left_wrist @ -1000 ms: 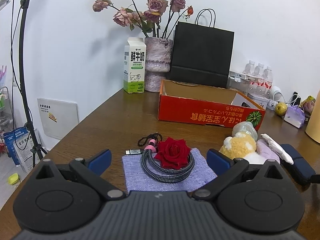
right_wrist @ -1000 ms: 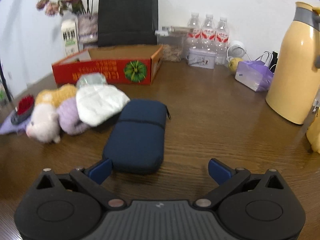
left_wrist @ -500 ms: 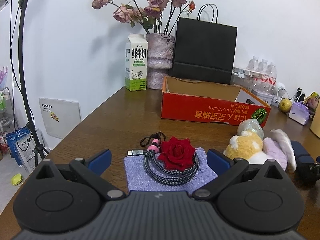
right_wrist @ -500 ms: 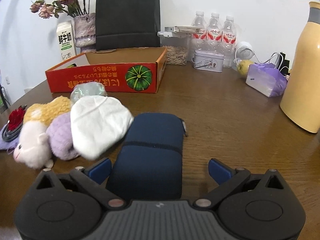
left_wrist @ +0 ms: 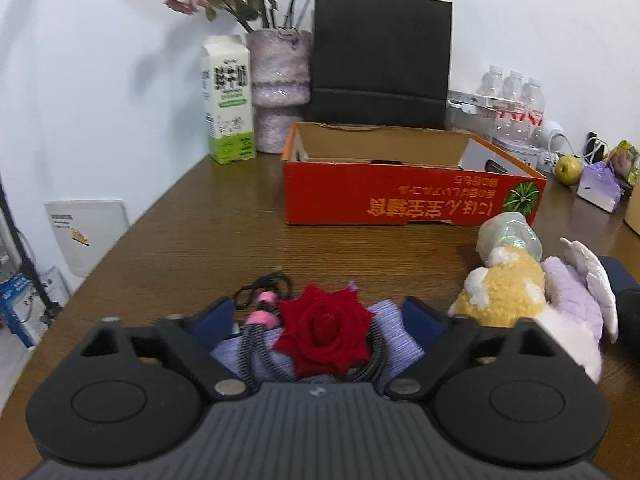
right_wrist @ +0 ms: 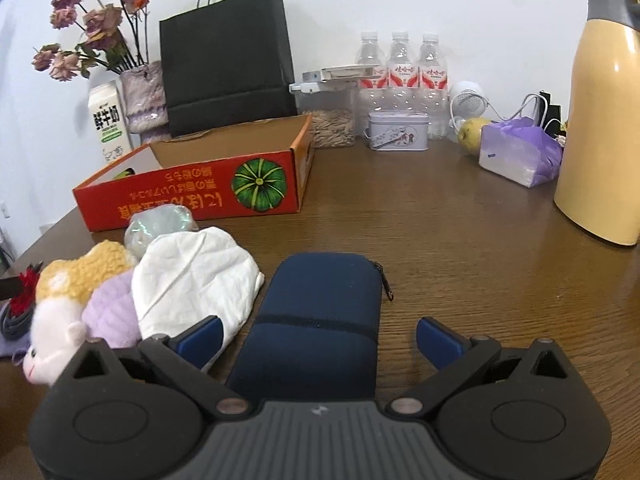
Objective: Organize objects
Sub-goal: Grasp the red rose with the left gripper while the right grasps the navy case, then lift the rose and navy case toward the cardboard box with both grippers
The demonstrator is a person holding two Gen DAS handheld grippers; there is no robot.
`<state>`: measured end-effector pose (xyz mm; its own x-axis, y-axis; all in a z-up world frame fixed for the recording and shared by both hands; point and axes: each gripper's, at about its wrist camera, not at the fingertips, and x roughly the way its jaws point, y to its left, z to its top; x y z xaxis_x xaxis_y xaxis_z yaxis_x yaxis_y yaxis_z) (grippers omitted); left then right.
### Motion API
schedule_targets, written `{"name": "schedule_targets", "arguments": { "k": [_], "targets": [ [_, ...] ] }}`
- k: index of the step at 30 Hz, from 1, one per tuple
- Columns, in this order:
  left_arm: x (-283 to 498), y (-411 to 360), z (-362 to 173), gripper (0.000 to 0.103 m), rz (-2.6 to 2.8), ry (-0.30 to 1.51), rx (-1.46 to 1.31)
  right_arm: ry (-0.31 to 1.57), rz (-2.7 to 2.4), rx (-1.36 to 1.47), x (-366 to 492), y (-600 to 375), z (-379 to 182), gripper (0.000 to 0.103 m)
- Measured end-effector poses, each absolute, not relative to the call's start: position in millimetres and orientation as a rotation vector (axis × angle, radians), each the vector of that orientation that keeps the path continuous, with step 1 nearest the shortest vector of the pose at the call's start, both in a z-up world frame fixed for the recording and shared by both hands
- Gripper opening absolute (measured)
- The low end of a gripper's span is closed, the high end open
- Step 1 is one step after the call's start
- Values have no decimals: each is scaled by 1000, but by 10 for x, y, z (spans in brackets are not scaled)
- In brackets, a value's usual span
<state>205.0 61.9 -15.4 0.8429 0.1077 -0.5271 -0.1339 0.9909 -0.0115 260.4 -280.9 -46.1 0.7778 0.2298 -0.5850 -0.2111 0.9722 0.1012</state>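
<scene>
A red rose (left_wrist: 324, 334) lies on a coiled grey cable (left_wrist: 252, 354) and a purple cloth (left_wrist: 394, 326) at the table's near edge. My left gripper (left_wrist: 320, 318) straddles them; its jaws are closing, with the rose and cable between them and the pads apart from both. A navy zip pouch (right_wrist: 320, 320) lies lengthwise between the open fingers of my right gripper (right_wrist: 318, 338), untouched. Left of the pouch sit a white cloth (right_wrist: 196, 280) and a plush toy (right_wrist: 80, 292). The red cardboard box (left_wrist: 412, 196) stands open further back.
Against the wall stand a milk carton (left_wrist: 228, 100), a vase of dried roses (left_wrist: 280, 88), a black paper bag (left_wrist: 380, 60) and water bottles (right_wrist: 400, 76). A yellow thermos (right_wrist: 604, 120), a purple tissue pack (right_wrist: 516, 152) and a tin (right_wrist: 398, 130) are at the right.
My left gripper has moved forward over the cloth and its fingers have come closer together around the rose and cable. My right gripper slid left and forward until the pouch lay between its fingers.
</scene>
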Motion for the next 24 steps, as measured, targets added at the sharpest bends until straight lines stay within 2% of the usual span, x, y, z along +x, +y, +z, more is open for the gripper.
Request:
{"name": "schedule_targets", "arguments": {
  "k": [4, 7, 10, 17, 21, 24],
  "targets": [
    [2130, 616, -229, 55, 106, 576, -72, 643, 217, 11, 2643, -2750, -496, 103],
    [2124, 669, -245, 47, 114, 579, -97, 655, 200, 10, 2673, -2740, -513, 103],
    [2117, 691, -254, 42, 113, 577, -110, 663, 187, 18, 2681, -2753, -525, 100],
    [2064, 714, -233, 39, 106, 549, -126, 669, 192, 8, 2680, -2741, -531, 91],
    [2026, 707, -220, 38, 112, 531, -122, 659, 199, -13, 2652, -2702, -521, 77],
    [1995, 678, -203, 37, 118, 512, -108, 662, 198, -34, 2656, -2673, -521, 77]
  ]
}}
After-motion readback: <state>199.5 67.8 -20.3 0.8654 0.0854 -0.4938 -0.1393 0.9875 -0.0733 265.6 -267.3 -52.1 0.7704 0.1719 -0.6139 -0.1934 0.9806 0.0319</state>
